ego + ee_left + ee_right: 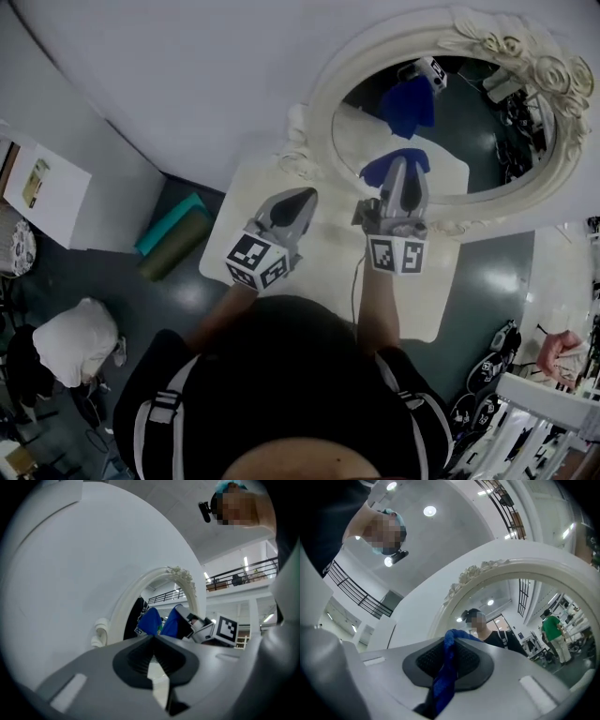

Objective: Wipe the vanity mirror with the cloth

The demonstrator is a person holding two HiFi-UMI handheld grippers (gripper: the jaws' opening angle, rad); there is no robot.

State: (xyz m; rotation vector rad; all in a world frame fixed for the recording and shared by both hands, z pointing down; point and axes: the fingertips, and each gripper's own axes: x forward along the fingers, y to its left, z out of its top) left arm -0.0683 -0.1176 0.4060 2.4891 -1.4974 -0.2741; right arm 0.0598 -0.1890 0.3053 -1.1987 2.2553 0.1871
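Ahead of both grippers, an oval vanity mirror in a carved cream frame (450, 131) stands against a white wall (187, 75) on a small pale tabletop (333, 248).

The head view shows me the layout from above. The right gripper (401, 164) points at the lower left of the glass, and the left gripper (302, 195) is beside it, aimed at the frame's left edge.

Only the right gripper view shows that its jaws are clamped on a soft blue cloth (443, 677), which is bunched between the pads and spills over their tips. The left gripper view shows its own jaws pressed together at the tips with nothing between them.

The cloth sits at the right gripper's tip, close to the glass, with its blue reflection just beyond. I cannot tell whether it touches.

There is bare wall to the left of the left gripper, and the tabletop's edge runs close beside it. A rolled green mat (173, 239) lies on the floor past that edge.

The mirror's right rim is cut off in both gripper views.
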